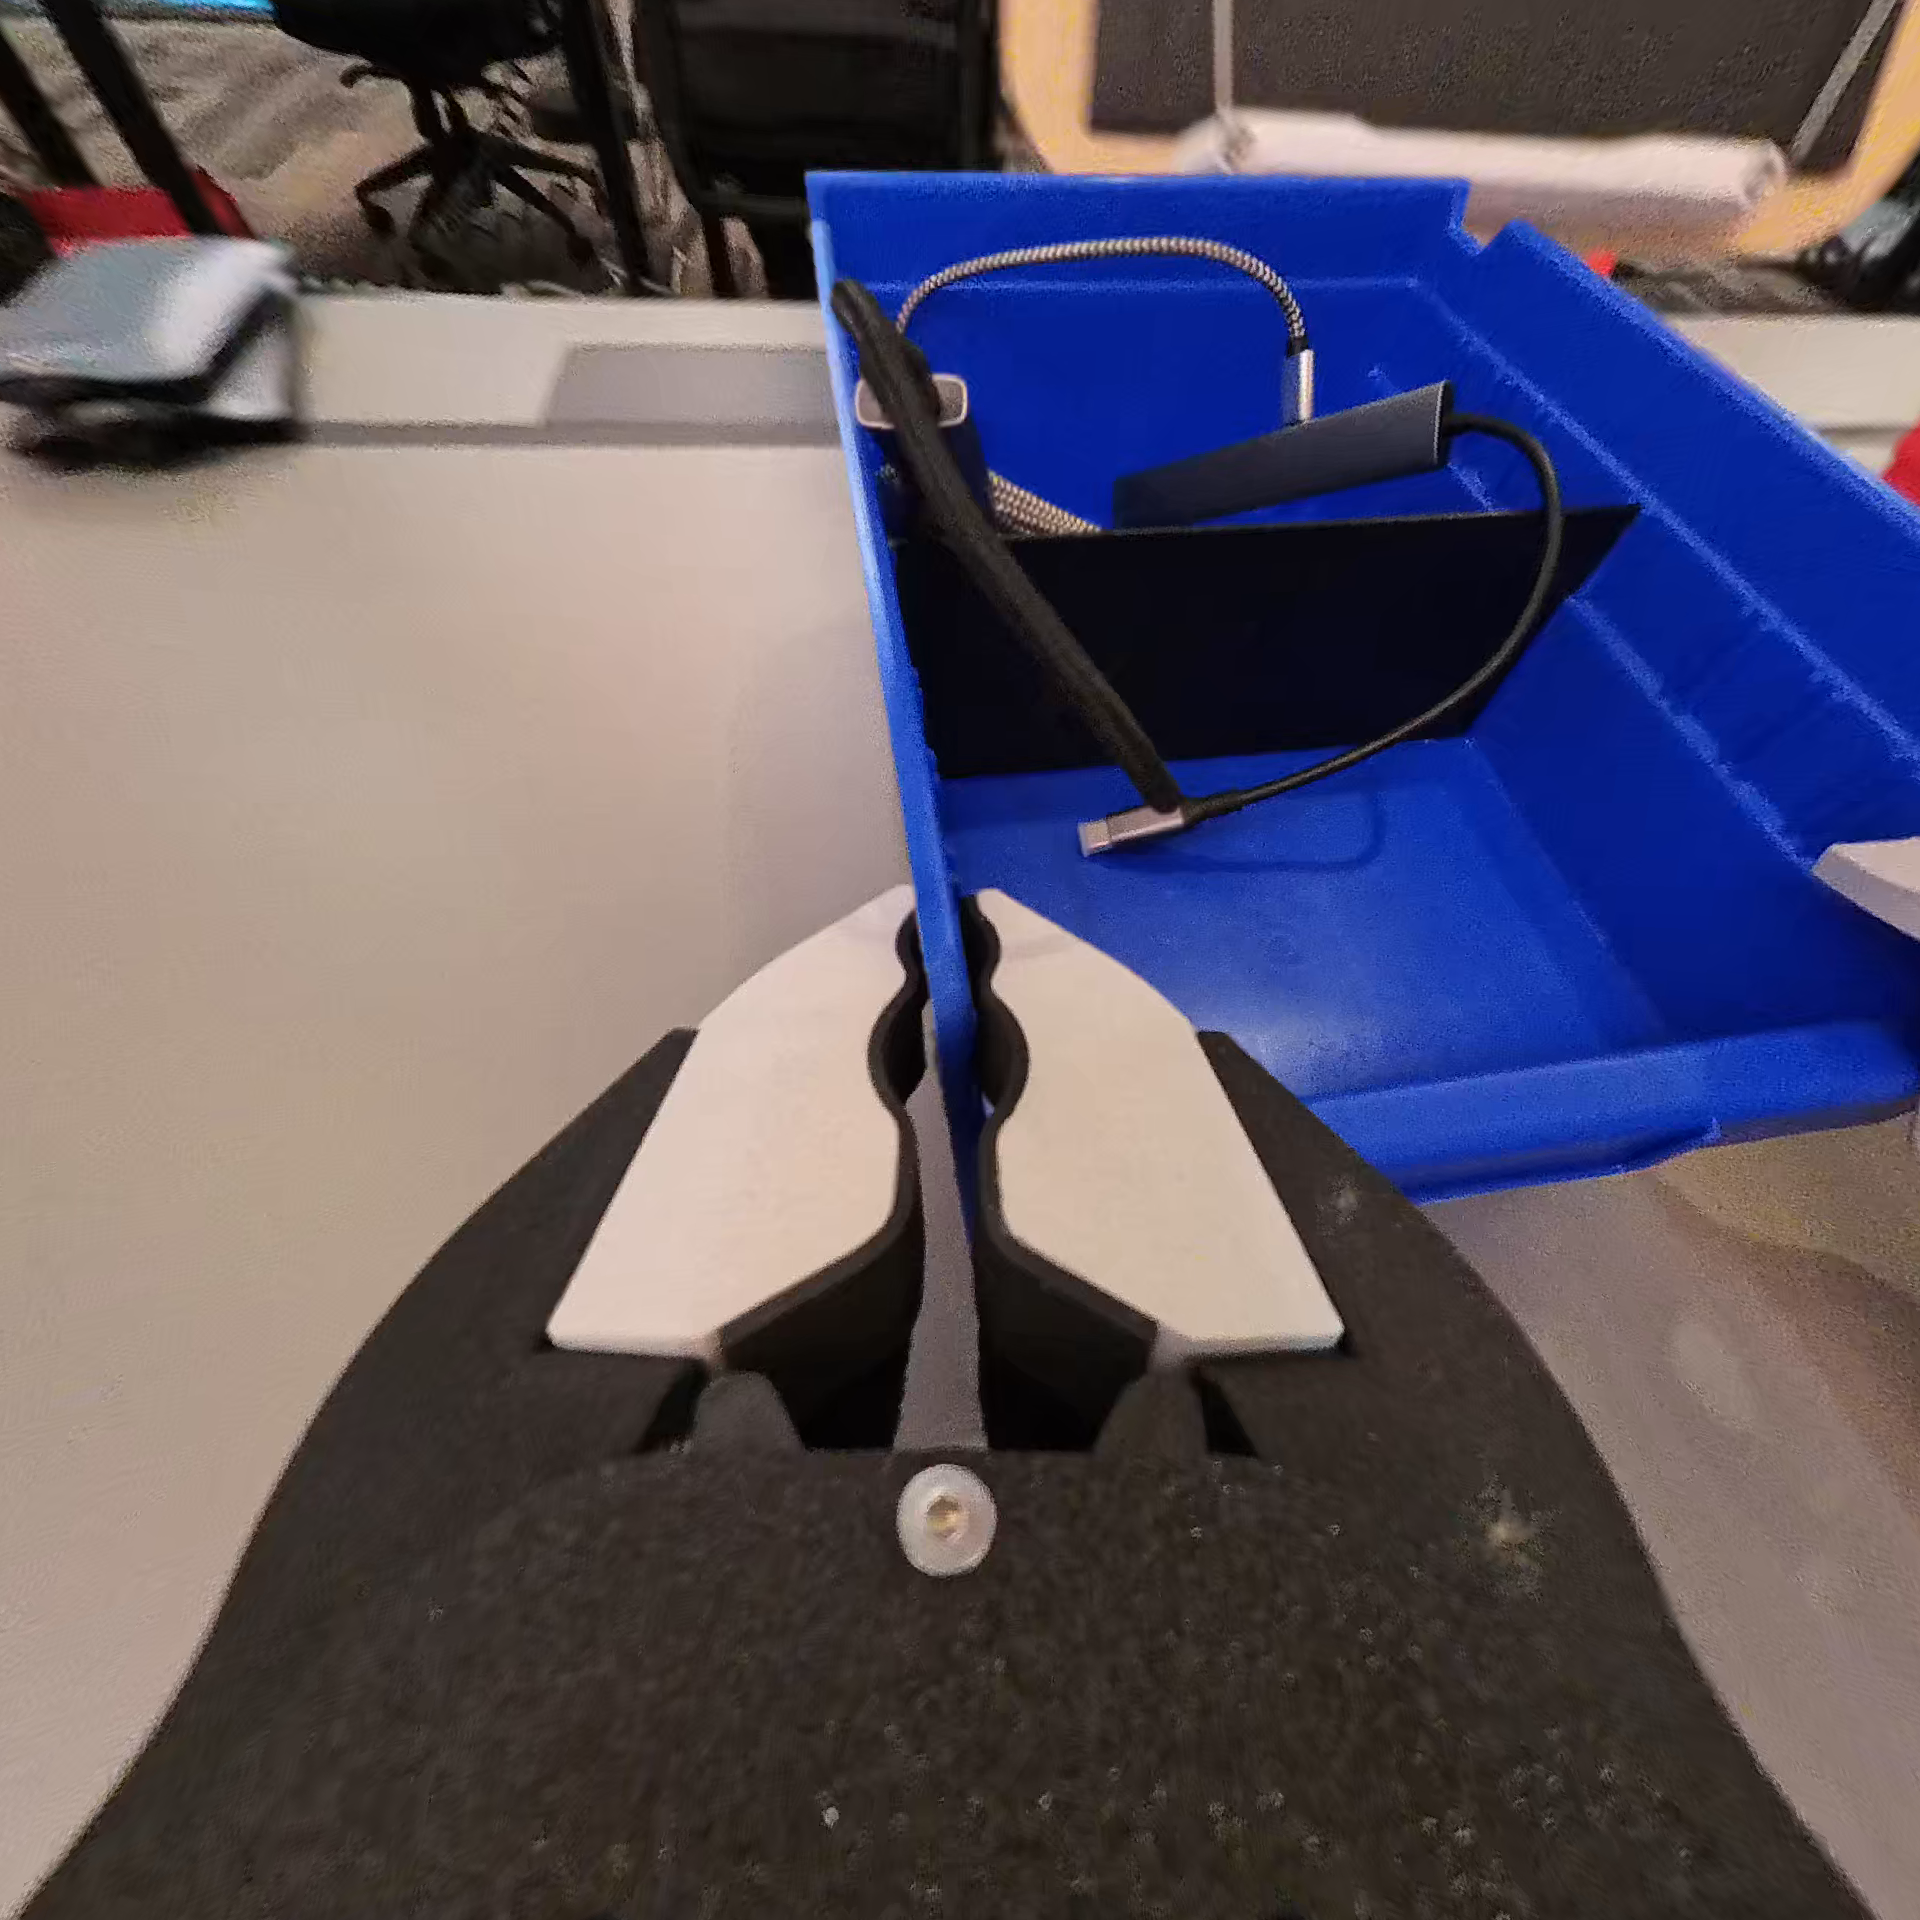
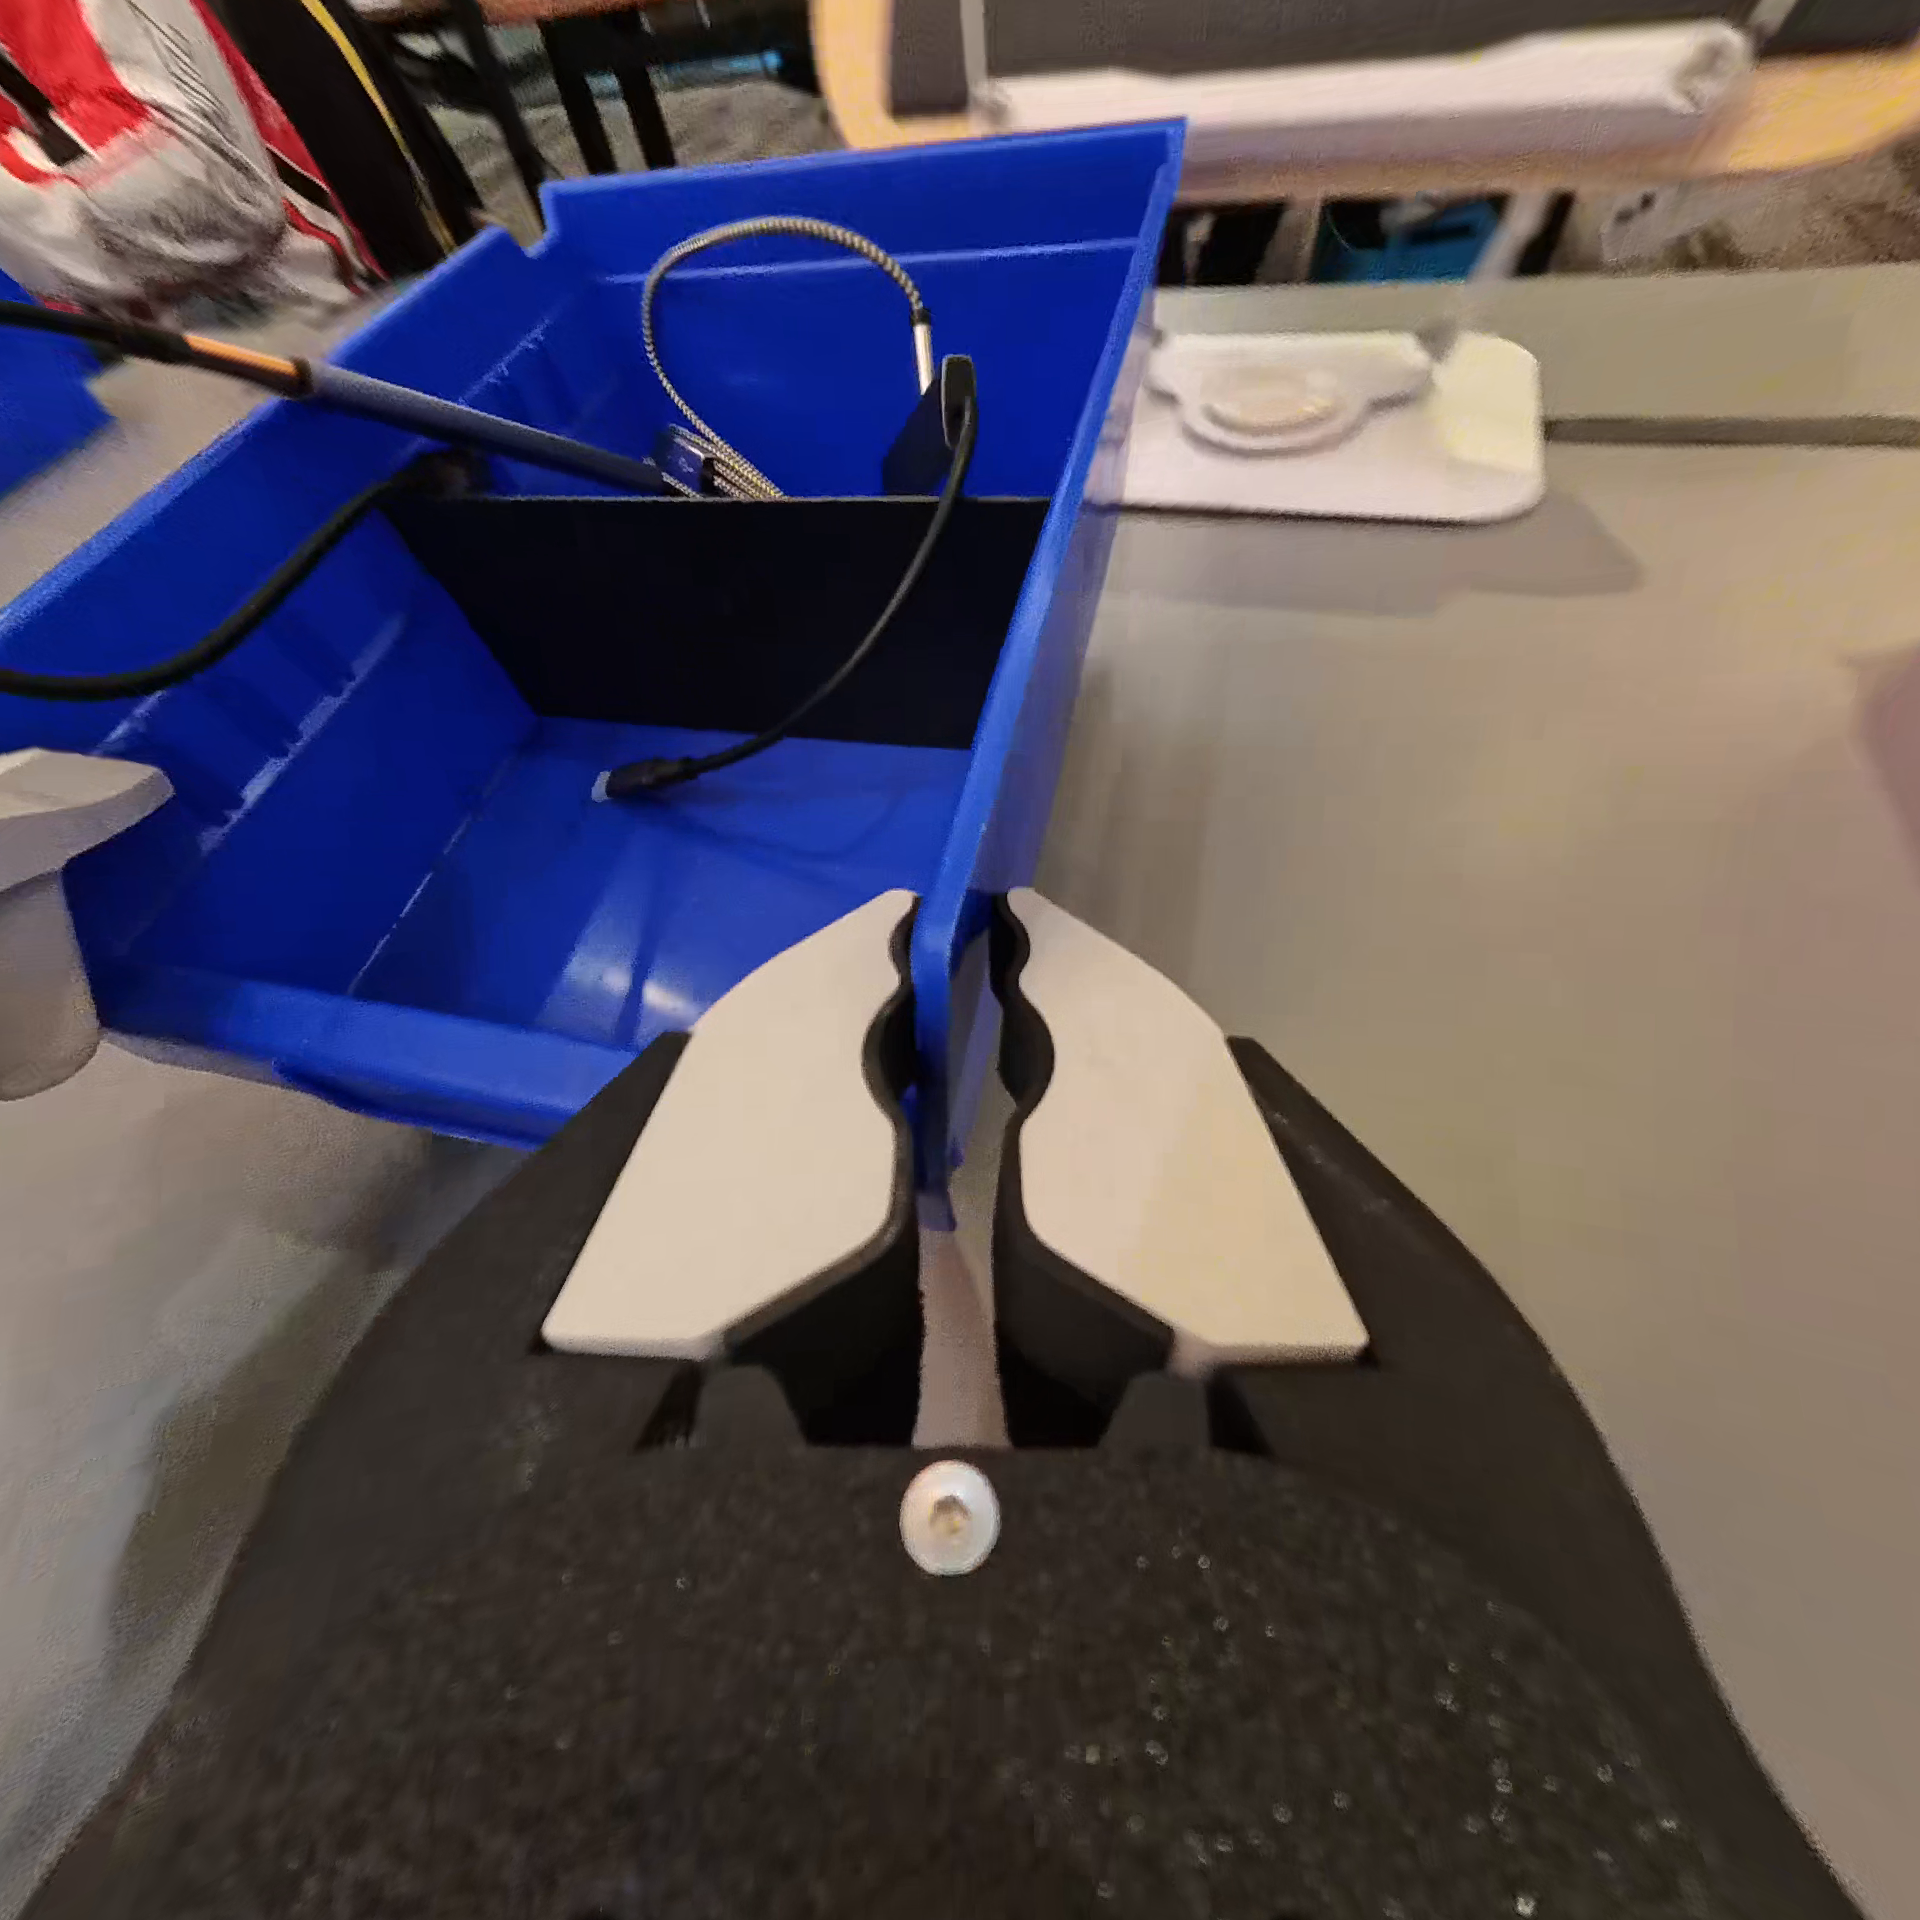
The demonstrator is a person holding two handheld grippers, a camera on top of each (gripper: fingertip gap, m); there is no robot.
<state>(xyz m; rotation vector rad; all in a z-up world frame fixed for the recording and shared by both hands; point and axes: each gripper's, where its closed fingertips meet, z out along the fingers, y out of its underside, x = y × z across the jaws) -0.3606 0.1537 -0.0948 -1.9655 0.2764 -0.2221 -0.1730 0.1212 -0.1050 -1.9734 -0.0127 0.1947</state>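
At centre frame in both views, a glossy blue plastic bin [image 1: 1714, 665] is pinched by its side walls: the left gripper [image 1: 948, 914] clamps one wall, the right gripper [image 2: 956, 914] the opposite one. Behind its black divider [image 1: 1247, 623] lie braided cables [image 1: 1101, 255] and a grey hub [image 1: 1278, 462]. Only the right view shows a white moulded tray [image 2: 1340, 426] on the grey table [image 2: 1507, 831].

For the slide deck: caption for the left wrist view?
Left claw clamps the blue bin's left wall; cables drape over its black divider.

text: none legible | labels: none | numbers: none | signs: none
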